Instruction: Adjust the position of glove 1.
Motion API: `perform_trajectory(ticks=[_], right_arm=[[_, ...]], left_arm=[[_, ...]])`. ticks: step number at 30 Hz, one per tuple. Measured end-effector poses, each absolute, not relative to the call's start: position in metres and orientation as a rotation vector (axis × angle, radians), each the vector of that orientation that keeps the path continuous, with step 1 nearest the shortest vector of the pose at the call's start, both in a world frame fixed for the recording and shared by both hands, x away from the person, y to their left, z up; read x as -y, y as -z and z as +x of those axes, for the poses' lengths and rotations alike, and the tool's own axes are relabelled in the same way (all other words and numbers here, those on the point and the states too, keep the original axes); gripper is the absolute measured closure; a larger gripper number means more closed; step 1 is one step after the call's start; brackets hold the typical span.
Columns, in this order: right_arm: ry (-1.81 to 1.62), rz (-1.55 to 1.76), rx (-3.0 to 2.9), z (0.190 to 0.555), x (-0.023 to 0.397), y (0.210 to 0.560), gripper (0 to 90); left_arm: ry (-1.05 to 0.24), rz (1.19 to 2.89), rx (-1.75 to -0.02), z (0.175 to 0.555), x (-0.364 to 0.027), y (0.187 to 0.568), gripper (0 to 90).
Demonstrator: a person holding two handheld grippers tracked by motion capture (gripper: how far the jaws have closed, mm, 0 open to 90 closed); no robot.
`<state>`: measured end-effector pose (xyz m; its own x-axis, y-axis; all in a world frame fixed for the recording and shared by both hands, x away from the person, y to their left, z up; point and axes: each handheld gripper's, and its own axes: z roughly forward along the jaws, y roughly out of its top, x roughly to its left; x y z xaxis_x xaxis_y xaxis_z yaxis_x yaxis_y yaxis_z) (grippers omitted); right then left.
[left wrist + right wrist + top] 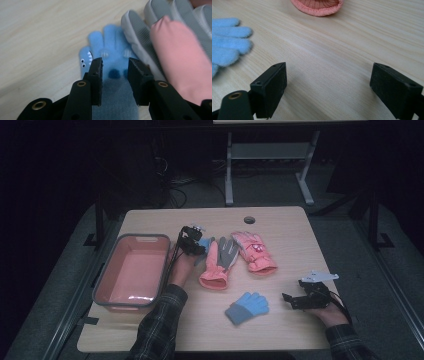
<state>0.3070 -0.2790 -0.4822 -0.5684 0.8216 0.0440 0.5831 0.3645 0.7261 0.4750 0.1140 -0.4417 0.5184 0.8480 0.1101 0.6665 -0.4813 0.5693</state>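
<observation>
A small blue glove [110, 47] with a monster face lies flat on the wooden table [280, 330], partly tucked under a pink glove with a grey palm [175, 50]. My left gripper [115, 62] hovers open over it, one jaw on each side of its palm and neither pad pressing. From above, that gripper [192, 242] sits just left of the blue glove [204, 242] and the grey-palmed glove [218, 265]. A second pink glove [255, 251] lies to the right. Another blue glove [246, 307] rests nearer the front. My right gripper [292, 300] stands wide open over bare wood, just right of that glove.
A salmon bin with a grey rim [145, 237] sits at the table's left, with nothing in it. The table has a cable hole [249, 219] near its far edge. In the right gripper view, blue glove fingertips [227, 42] lie at the left and a pink cuff [318, 6] at the top.
</observation>
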Motion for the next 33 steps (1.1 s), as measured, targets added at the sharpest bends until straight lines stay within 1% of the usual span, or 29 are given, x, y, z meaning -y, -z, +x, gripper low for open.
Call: perform_trajectory(ticks=[2, 5, 6, 9, 12, 17, 23, 33], right_arm=[[-1.025, 1.236, -2.304, 0.307, 0.279, 0.482, 13.5], [-1.025, 1.237, -2.304, 0.307, 0.279, 0.482, 13.5], [-1.024, 1.233, -2.304, 0.307, 0.279, 0.482, 13.5], [-1.017, 1.233, -2.305, 0.307, 0.278, 0.482, 13.5], [-1.012, 1.233, -2.304, 0.307, 0.278, 0.482, 13.4], [-1.015, 1.233, -2.304, 0.307, 0.278, 0.482, 13.5], [-1.014, 1.234, -2.304, 0.307, 0.278, 0.482, 13.5], [-1.012, 1.232, -2.304, 0.307, 0.278, 0.482, 13.5]], left_arm=[[-0.512, 2.314, -1.258, 0.477, -0.114, 0.448, 64.0], [-0.498, 2.292, -1.274, 0.477, -0.116, 0.453, 66.9], [-0.491, 2.290, -1.276, 0.477, -0.116, 0.453, 69.2], [-0.468, 2.292, -1.279, 0.478, -0.115, 0.453, 80.6], [-0.462, 2.292, -1.289, 0.478, -0.115, 0.452, 84.3], [-0.447, 2.270, -1.303, 0.476, -0.119, 0.444, 86.1], [-0.472, 2.256, -1.294, 0.471, -0.121, 0.428, 86.4], [-0.471, 2.204, -1.233, 0.458, -0.133, 0.396, 86.4]])
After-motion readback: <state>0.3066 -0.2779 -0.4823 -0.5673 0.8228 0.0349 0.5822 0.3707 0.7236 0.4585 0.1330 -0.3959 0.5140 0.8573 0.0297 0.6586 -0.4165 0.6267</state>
